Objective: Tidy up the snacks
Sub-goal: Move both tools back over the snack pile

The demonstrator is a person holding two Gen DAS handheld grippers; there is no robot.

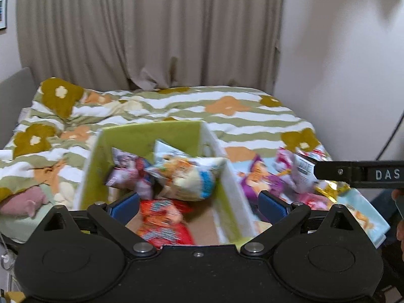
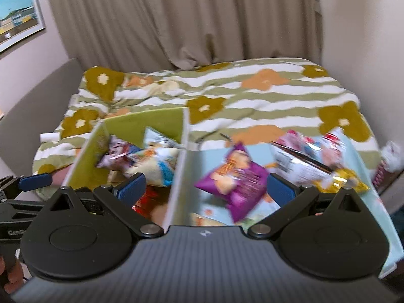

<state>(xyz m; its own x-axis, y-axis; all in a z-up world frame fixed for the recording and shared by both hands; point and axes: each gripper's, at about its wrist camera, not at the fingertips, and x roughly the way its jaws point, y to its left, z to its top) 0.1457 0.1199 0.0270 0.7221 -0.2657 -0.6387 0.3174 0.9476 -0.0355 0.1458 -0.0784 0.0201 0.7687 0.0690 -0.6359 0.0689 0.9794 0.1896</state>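
Both grippers hang empty above the near end of the bed, each with its blue-padded fingers spread wide. Left gripper [image 1: 199, 203] sits over the green box [image 1: 151, 132], fingers apart with nothing between them; right gripper [image 2: 205, 186] sits just to the right of that, straddling the white wall of the green box, its fingers likewise parted and holding nothing.

Green box is the one to steer by. It stands on the flowered bedspread [image 1: 252, 116] at the near end of the bed. Inside it, a pale blue and white bag [image 1: 186, 174] leans across the middle, touching a purplish bag [image 1: 128, 171] to its left against the far wall. In front of those, nearer the left gripper, an orange-red packet [image 1: 164, 224] lies flat on the cardboard floor.

Right of the green box, touching its wall, is a light blue tray [image 2: 373, 202]. On it a purple bag [image 2: 234, 181] lies closest to the green box; further right are a white bag with dark print [image 2: 295, 164], a pink packet [image 2: 295, 139] behind it, and a gold wrapper [image 2: 341, 180] at the near right. All of it is blurred, so no labels can be read.

Far beyond the green box, beige curtains [image 1: 151, 30] hang behind the bed, and a framed picture [image 2: 17, 15] is on the wall to the left
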